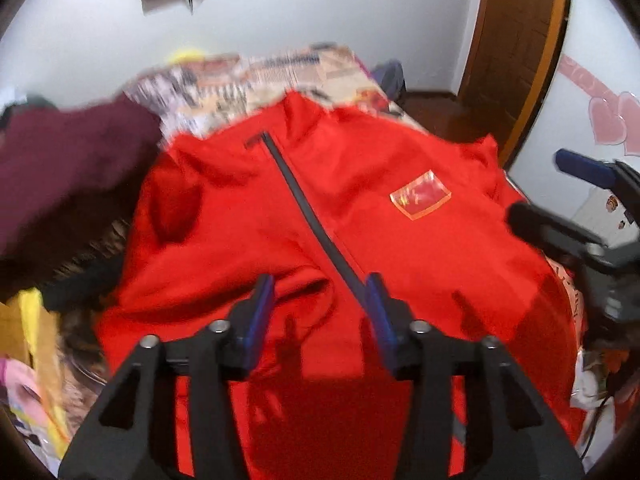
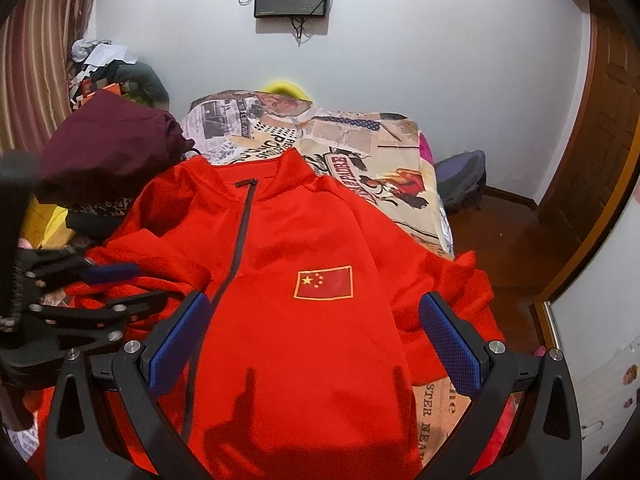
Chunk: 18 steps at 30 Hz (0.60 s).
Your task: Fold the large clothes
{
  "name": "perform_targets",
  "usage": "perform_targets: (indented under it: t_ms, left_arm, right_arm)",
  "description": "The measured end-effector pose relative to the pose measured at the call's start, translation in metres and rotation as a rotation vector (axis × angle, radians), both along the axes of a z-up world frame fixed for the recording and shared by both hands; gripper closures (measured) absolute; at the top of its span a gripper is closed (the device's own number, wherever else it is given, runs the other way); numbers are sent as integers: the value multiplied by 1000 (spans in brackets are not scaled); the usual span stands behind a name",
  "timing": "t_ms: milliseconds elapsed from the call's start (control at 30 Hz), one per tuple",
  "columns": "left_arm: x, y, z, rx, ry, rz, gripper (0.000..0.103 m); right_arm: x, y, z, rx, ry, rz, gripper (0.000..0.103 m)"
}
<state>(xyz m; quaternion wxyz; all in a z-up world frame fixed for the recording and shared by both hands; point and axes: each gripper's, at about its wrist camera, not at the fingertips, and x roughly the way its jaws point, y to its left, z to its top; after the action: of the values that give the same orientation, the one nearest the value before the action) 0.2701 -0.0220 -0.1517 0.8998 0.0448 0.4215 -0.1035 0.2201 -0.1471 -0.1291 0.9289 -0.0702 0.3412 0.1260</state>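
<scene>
Left gripper (image 1: pixel 320 312): jaws spread, empty, above red jacket (image 1: pixel 320 208).
Right gripper (image 2: pixel 316 344): jaws wide apart, empty.
Jacket chest: Chinese flag patch (image 2: pixel 324 282).
Bed (image 2: pixel 360 148): newsprint-pattern sheet.

Matt red cloth jacket (image 2: pixel 304 240), printed cotton-like bedsheet (image 2: pixel 360 152), textured blue rubbery pads (image 2: pixel 452 344), glossy wooden door (image 2: pixel 600 128)
</scene>
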Motion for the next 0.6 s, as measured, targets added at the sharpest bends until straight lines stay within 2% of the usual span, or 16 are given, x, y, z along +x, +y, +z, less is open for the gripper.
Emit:
perform_targets:
  t_ms: [167,333,433,600]
  left_arm:
    - [-17,40,31,34,-112,76,44]
    - [-27,96,45,79,-163,200,39]
    - [-32,133,41,101,-146,277,39]
    - [-45,186,20,89,-84,378,39]
  right_arm:
    - [0,17,8,-11,-21,48,0]
    - [3,50,14,-10,-18,131,0]
    - [5,79,13,-24,-9,203,0]
    - [8,125,0,-69,34,317,0]
